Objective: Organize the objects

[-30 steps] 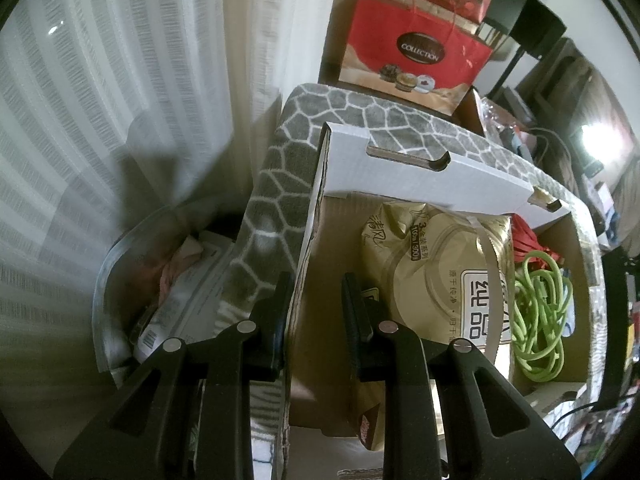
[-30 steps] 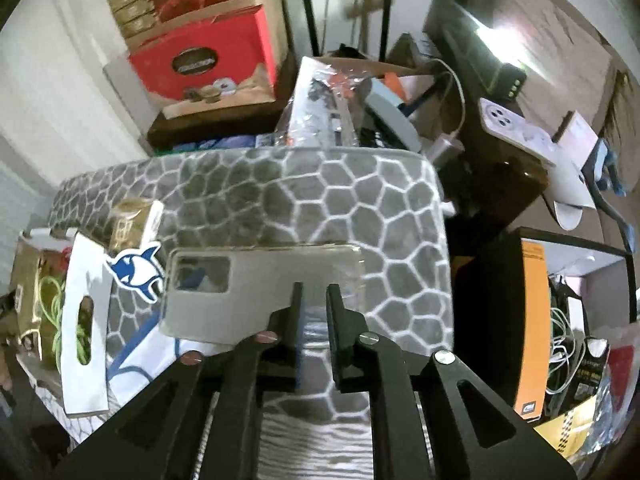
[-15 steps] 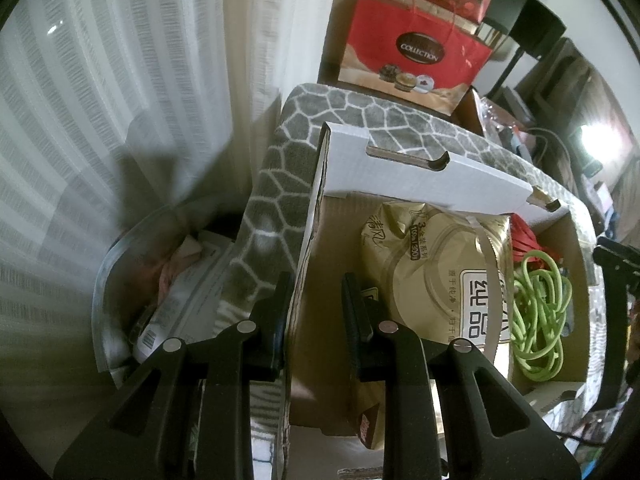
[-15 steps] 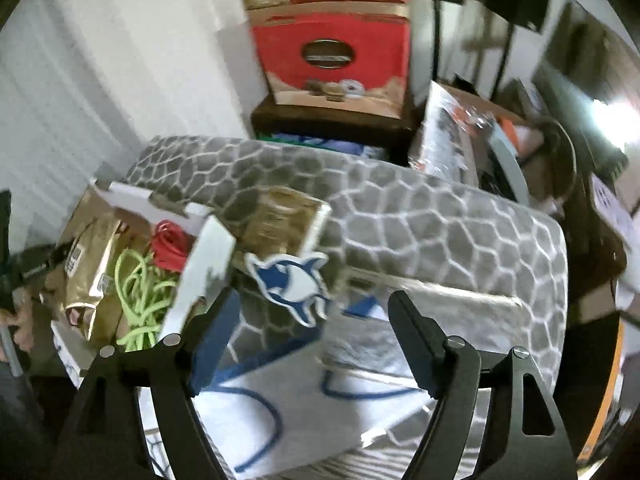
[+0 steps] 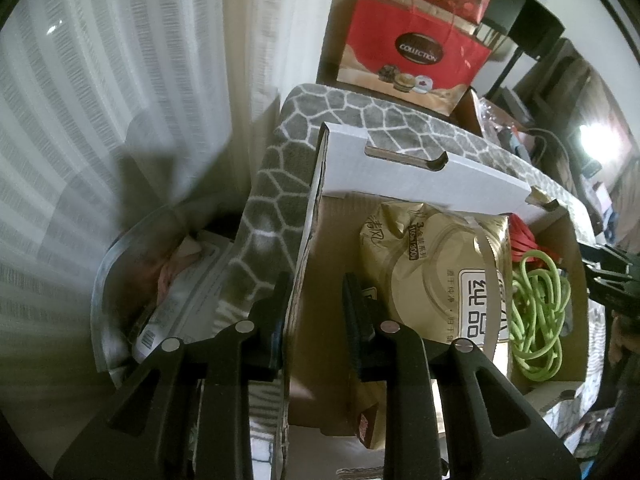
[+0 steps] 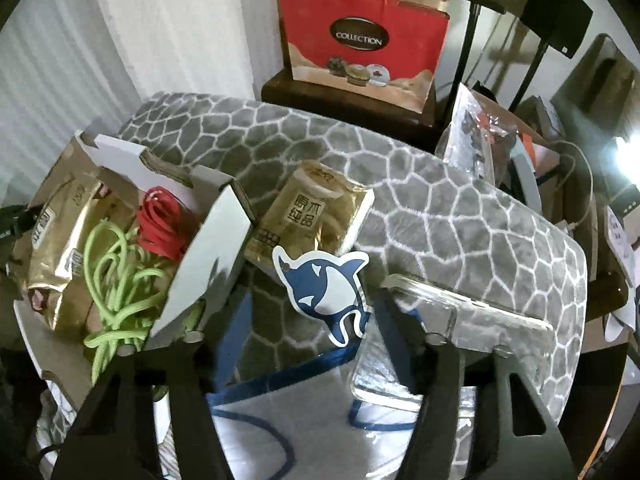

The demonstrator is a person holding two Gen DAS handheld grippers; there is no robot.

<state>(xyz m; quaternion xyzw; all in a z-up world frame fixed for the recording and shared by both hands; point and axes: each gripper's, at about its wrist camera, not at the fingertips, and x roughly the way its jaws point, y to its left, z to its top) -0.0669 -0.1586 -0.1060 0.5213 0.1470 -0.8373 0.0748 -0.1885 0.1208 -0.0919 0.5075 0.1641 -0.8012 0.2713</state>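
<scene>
A cardboard box (image 5: 420, 176) with white outer walls holds a big gold tissue pack (image 5: 440, 272), a green cable (image 5: 536, 312) and a red cable (image 5: 524, 236). My left gripper (image 5: 316, 300) is shut on the box's left wall. In the right wrist view the same box (image 6: 208, 252) stands at the left. My right gripper (image 6: 308, 316) hangs just above the grey patterned cover, its jaws closing. A blue and white shark tag (image 6: 320, 284) lies between its fingers, untouched. A small gold tissue pack (image 6: 308, 212) lies just beyond. A clear phone case (image 6: 460, 320) rests by the right finger.
A white bag with blue cord (image 6: 280, 420) lies under the right gripper. A red gift bag (image 6: 360, 40) stands behind the grey cover (image 6: 440, 200). A bin with papers (image 5: 172, 280) sits left of the box by the curtain. Clutter and stands crowd the right side.
My right gripper let go of the clear phone case, opened wide and swung left toward the box, then narrowed over the shark tag. The left gripper has kept its hold and place.
</scene>
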